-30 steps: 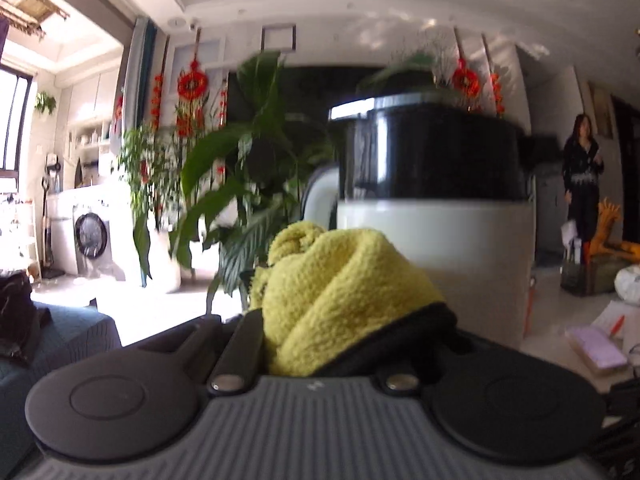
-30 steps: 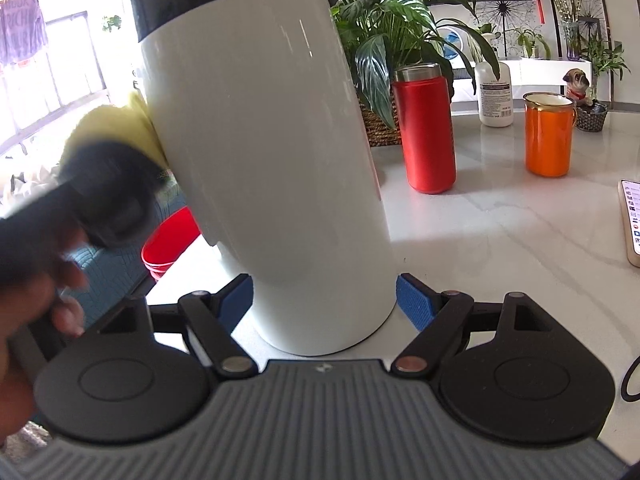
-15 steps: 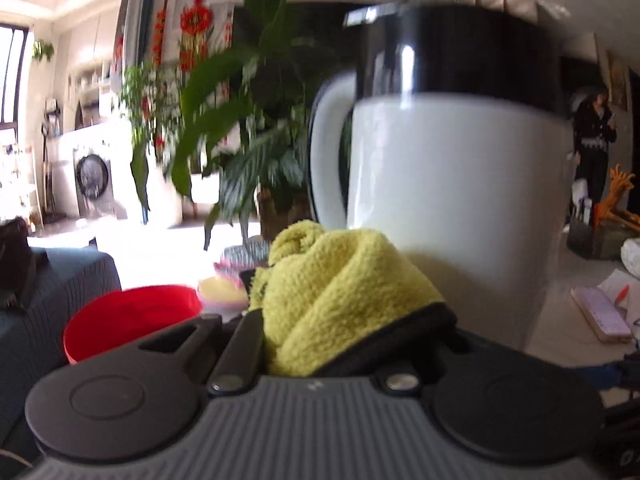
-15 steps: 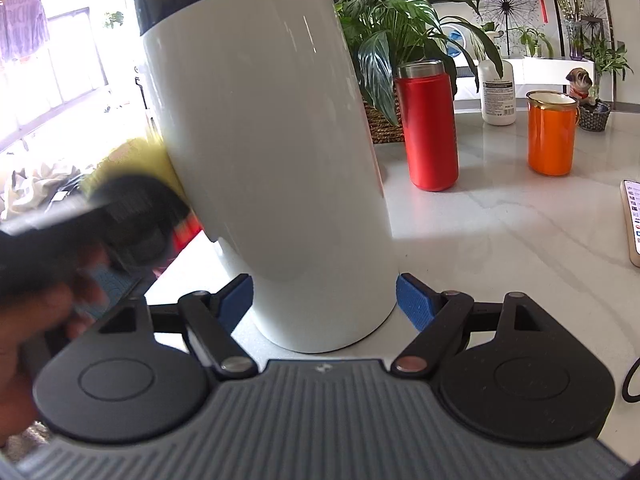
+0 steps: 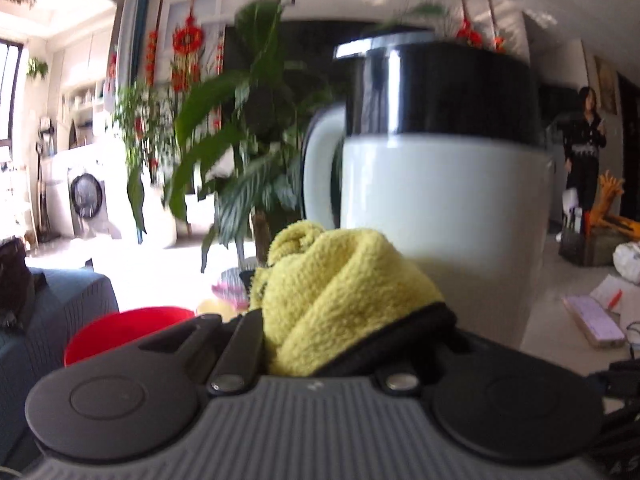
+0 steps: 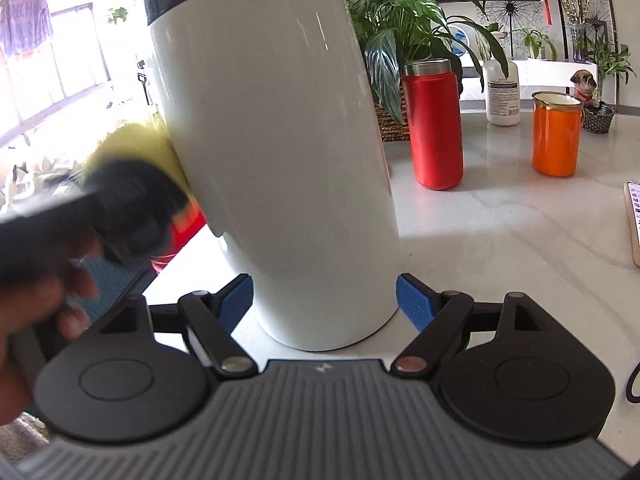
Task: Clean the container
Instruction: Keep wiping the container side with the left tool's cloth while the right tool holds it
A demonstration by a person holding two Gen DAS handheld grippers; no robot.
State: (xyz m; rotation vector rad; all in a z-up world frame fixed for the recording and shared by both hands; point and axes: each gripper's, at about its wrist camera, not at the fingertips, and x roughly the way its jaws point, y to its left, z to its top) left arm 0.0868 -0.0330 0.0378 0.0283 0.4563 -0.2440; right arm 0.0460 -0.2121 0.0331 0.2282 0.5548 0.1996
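Observation:
A tall white container (image 6: 280, 160) with a black top band stands on the white marble table (image 6: 500, 240). My right gripper (image 6: 324, 296) is shut on its base, a blue pad (image 6: 414, 304) against each side. My left gripper (image 5: 340, 280) is shut on a bunched yellow cloth (image 5: 340, 288) and presses it against the container (image 5: 440, 220) below the black band. In the right wrist view the left gripper (image 6: 132, 200) is a dark blur at the container's left side, with the cloth (image 6: 136, 140) touching the wall and a hand (image 6: 36, 304) behind it.
To the right on the table stand a red flask (image 6: 434, 124), a white bottle (image 6: 502, 92), an orange cup (image 6: 556, 136) and a pug figurine (image 6: 584, 84). A leafy plant (image 6: 404, 20) is behind. A phone (image 6: 632, 220) lies at the right edge. A red bowl (image 5: 120, 332) sits low on the left. A person (image 5: 584, 148) stands far back.
The left gripper slid the yellow cloth down the container's side, then came back up a little. The right gripper and the container stayed where they were.

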